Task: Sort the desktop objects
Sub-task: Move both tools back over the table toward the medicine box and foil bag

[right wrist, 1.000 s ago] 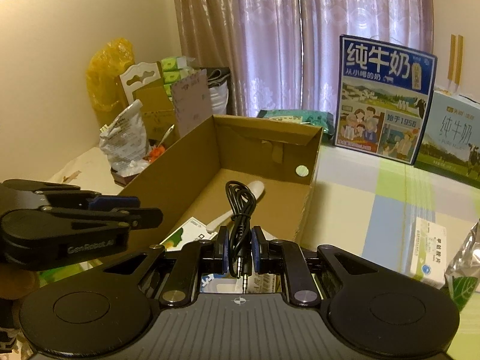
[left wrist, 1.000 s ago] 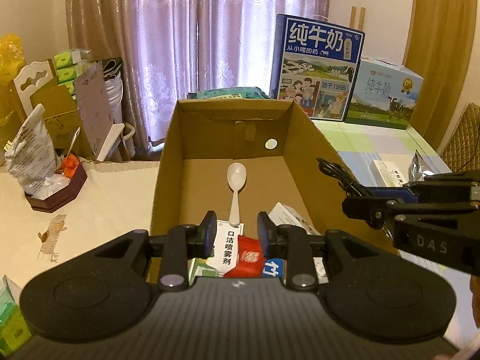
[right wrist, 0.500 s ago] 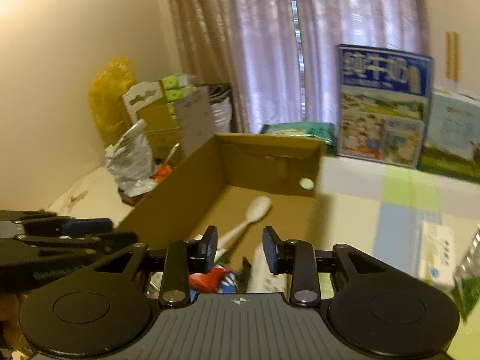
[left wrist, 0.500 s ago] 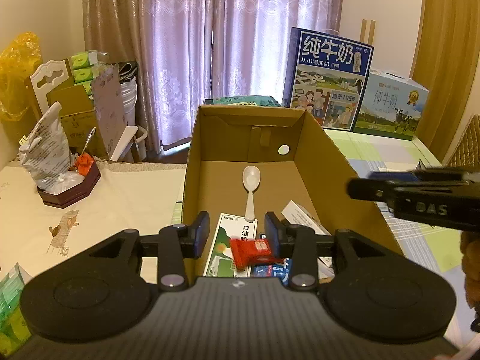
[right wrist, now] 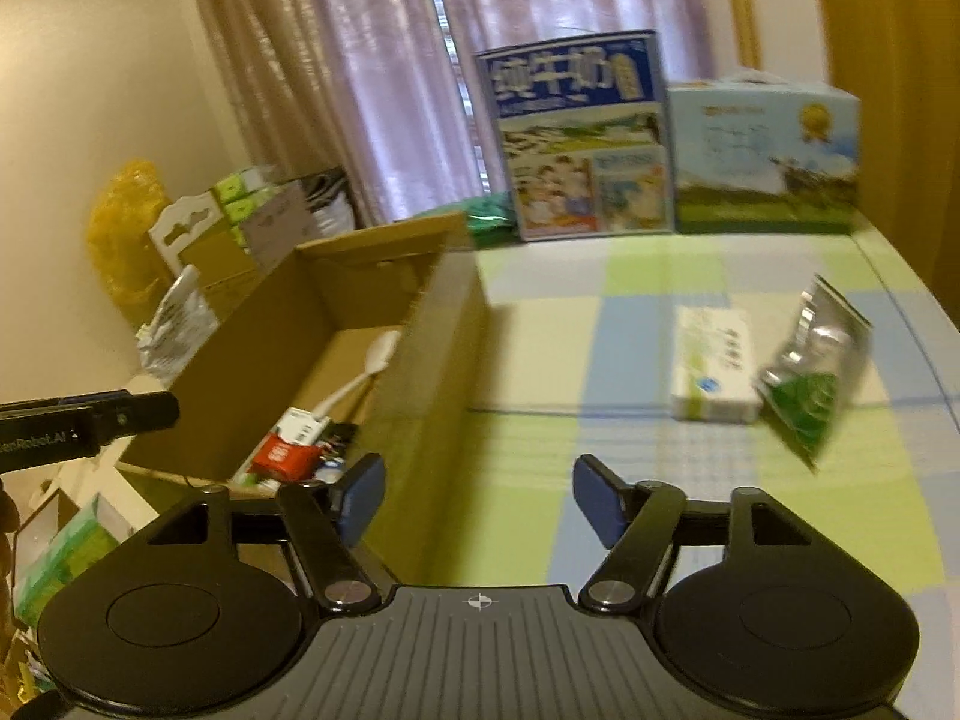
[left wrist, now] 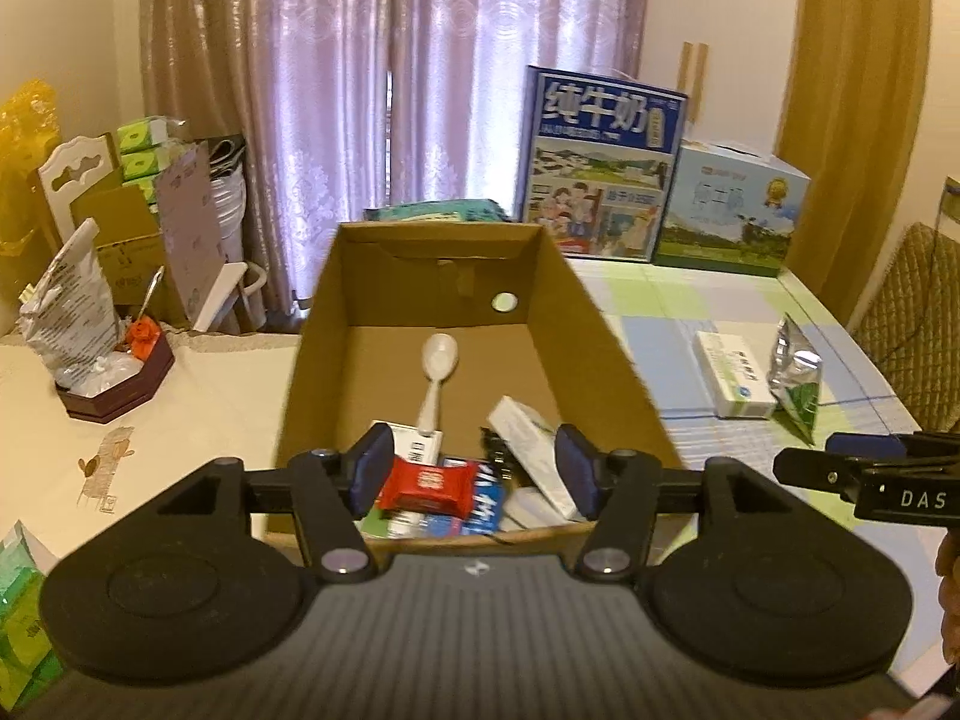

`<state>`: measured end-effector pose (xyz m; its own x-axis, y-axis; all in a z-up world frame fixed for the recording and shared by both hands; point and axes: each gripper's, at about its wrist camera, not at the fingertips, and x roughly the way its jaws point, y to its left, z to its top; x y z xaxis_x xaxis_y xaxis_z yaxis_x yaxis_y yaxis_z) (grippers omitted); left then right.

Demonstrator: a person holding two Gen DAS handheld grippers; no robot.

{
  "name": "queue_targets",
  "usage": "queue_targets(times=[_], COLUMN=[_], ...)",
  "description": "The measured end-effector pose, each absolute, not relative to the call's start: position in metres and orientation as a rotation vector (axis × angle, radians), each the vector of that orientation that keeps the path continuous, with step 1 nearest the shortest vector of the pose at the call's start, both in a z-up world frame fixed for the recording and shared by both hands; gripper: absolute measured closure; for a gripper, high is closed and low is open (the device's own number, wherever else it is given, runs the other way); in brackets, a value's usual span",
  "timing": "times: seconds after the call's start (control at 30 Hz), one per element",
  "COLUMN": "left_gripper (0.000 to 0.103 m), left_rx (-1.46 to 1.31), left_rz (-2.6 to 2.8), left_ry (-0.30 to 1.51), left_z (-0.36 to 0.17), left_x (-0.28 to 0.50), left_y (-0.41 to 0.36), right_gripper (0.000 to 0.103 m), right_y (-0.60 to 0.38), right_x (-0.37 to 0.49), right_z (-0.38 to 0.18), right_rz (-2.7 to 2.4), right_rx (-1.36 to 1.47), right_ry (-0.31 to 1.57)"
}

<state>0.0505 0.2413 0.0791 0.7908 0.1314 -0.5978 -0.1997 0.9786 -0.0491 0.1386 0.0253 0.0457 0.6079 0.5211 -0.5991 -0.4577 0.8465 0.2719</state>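
Observation:
An open cardboard box (left wrist: 606, 360) (right wrist: 444, 336) stands on the table. Inside lie a white spoon (left wrist: 436, 378) (right wrist: 366, 369), a red packet (left wrist: 429, 485) (right wrist: 282, 457), white and blue cartons and a black cable (left wrist: 495, 461). My left gripper (left wrist: 475, 471) hovers open above the box's near end, empty. My right gripper (right wrist: 479, 501) is open and empty, to the right of the box over the checked cloth. A white medicine box (right wrist: 714, 363) (left wrist: 732, 373) and a silver-green pouch (right wrist: 810, 384) (left wrist: 795, 378) lie on the cloth at the right.
Two milk cartons (left wrist: 603, 165) (left wrist: 729, 213) stand at the back of the table. A dark tray with bags (left wrist: 114, 384) sits at left, green packs (left wrist: 21, 624) at the near left. A quilted chair (left wrist: 918, 306) is at far right.
My right gripper let the black cable drop into the box, opened wide and swung right toward the cloth. My left gripper opened wider and drew back from the box.

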Motion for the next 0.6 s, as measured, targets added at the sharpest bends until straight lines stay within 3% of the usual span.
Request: queue_targets(times=[0.13,0.37,0.6], left_gripper=[0.041,0.023,0.010], left_rx=[-0.099,-0.085,-0.037], left_rz=[0.155,0.115,0.068], left_ry=[0.635,0.631,0.633], left_z=[0.084,0.093,0.097], left_x=[0.050,0.047,0.048], left_y=[0.220,0.186,0.152], right_gripper=[0.022,0.005,0.002], right_y=[0.005,-0.027,-0.062], right_x=[0.131,0.119,0.115], right_z=[0.054,0.068,0.071], right_rz=[0.545,0.504,0.440], right_rx=[0.111,0.143,0.176], right_ry=[0.714,0.694,0.699])
